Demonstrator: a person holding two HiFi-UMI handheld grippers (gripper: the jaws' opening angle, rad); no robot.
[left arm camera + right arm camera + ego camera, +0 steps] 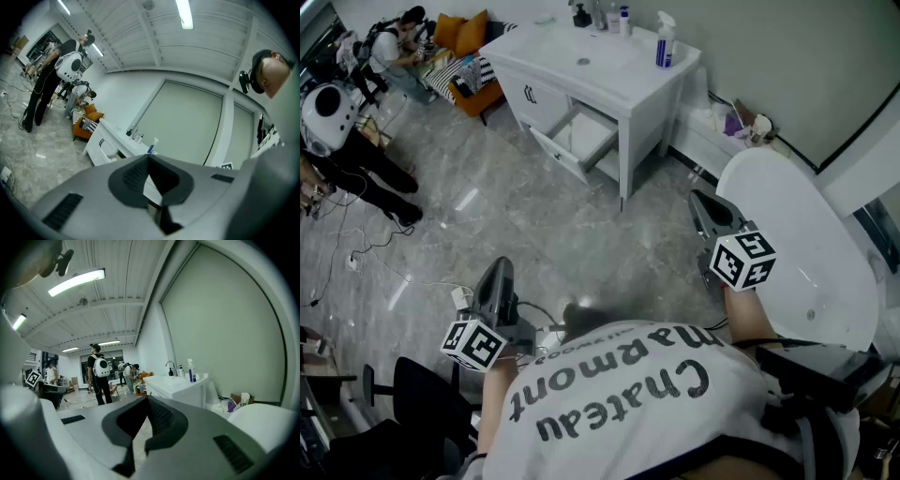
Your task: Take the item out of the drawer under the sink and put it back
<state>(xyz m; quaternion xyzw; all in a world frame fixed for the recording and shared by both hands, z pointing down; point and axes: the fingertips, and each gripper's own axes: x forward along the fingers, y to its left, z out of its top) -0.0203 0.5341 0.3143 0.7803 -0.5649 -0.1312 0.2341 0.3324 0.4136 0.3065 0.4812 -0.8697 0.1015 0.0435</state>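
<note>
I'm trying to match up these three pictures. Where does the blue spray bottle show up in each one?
Head view: the blue spray bottle stands near the top, right of centre, at the right end of the white sink cabinet.
Left gripper view: small, at mid-picture, at the cabinet's far end.
Right gripper view: right of centre, on the cabinet top.
Shared landmark: the white sink cabinet, seen in all three.
</note>
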